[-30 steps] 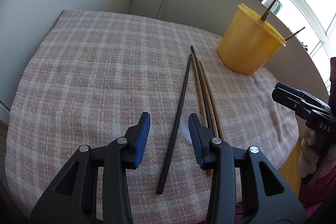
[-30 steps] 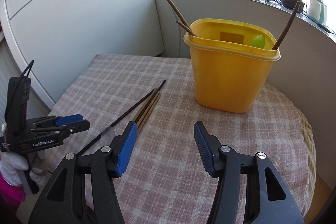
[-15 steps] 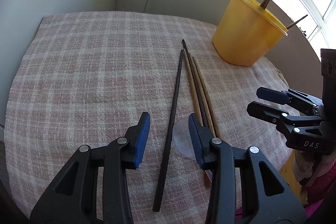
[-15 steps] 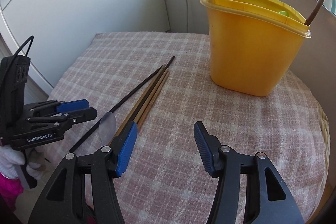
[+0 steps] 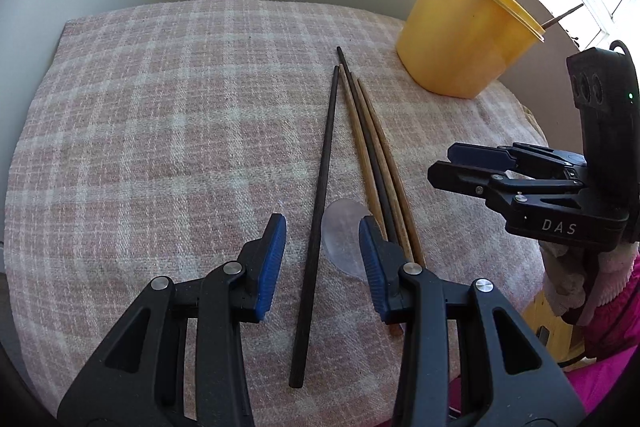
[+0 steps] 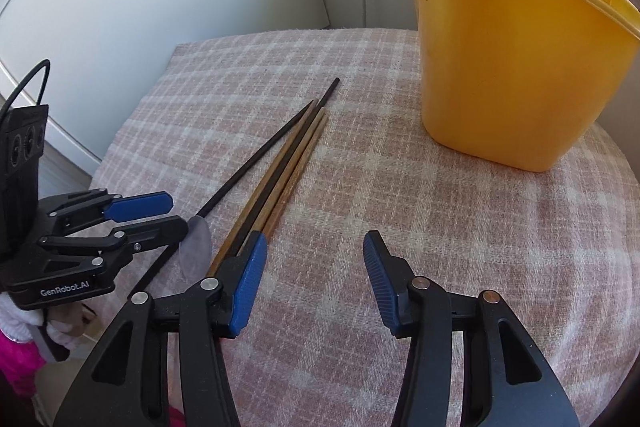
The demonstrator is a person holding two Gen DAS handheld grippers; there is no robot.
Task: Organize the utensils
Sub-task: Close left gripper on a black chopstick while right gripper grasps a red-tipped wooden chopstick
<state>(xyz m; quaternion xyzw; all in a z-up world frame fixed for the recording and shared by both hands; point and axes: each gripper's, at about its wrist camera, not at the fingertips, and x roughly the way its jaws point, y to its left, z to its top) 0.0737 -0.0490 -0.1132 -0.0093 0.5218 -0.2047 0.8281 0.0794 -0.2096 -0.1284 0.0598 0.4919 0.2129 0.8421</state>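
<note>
The left gripper (image 5: 322, 251) hangs low over the checked cloth (image 5: 160, 131), its blue-padded jaws spread wide and empty; a long black chopstick (image 5: 320, 211) lies between them, touching neither. The right gripper (image 6: 312, 279) is likewise spread and holds nothing, with its left pad just over the near ends of the bundled chopsticks (image 6: 280, 179). That bundle, two light brown sticks around a dark one, lies side by side just right of the lone black chopstick, tips pointing toward the yellow container (image 6: 512, 67). A clear plastic spoon (image 5: 344, 239) rests flat between the black stick and the bundle. More sticks stand in the container.
</note>
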